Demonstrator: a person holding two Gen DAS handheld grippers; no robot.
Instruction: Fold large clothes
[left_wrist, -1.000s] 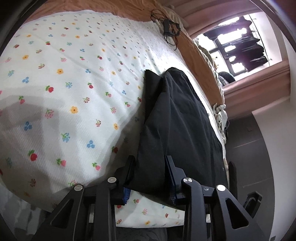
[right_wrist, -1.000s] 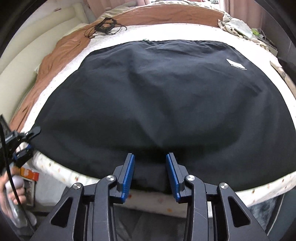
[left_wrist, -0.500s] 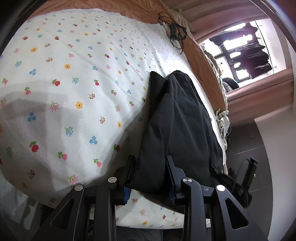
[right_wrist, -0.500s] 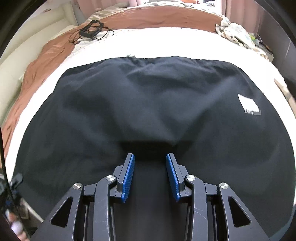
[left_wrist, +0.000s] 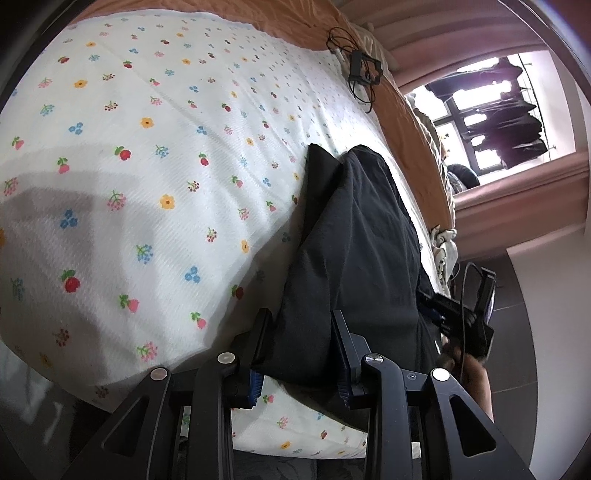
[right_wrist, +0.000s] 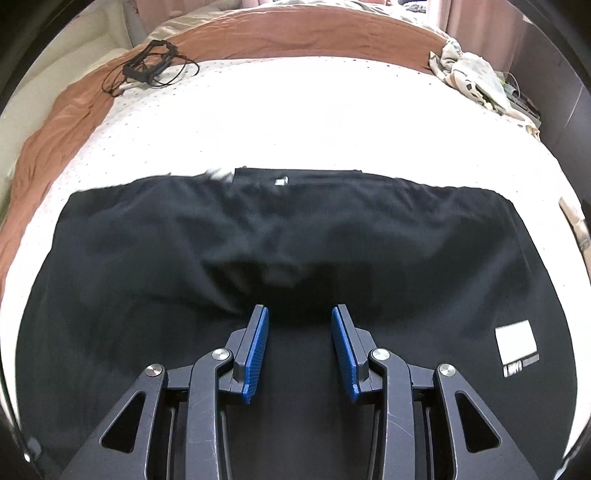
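A large black garment (right_wrist: 288, 236) lies spread on the bed, a white printed label (right_wrist: 517, 343) at its right. In the left wrist view the same garment (left_wrist: 354, 258) runs away from me along the bed's near edge. My left gripper (left_wrist: 301, 325) has its jaws apart with the garment's near corner between them; I cannot tell whether they pinch it. My right gripper (right_wrist: 299, 314) is open above the garment's middle, its blue pads (right_wrist: 256, 347) holding nothing. The right gripper also shows in the left wrist view (left_wrist: 461, 317).
The bed has a white flowered sheet (left_wrist: 147, 166) and a brown blanket (right_wrist: 277, 33) at the far side. A black cable bundle (right_wrist: 147, 68) lies on the blanket. A crumpled patterned cloth (right_wrist: 469, 74) sits at the far right corner. Dark floor (left_wrist: 517, 332) lies right.
My right gripper has moved forward over the garment, away from its near edge. The garment's far edge has come closer in view. The left gripper has hardly moved.
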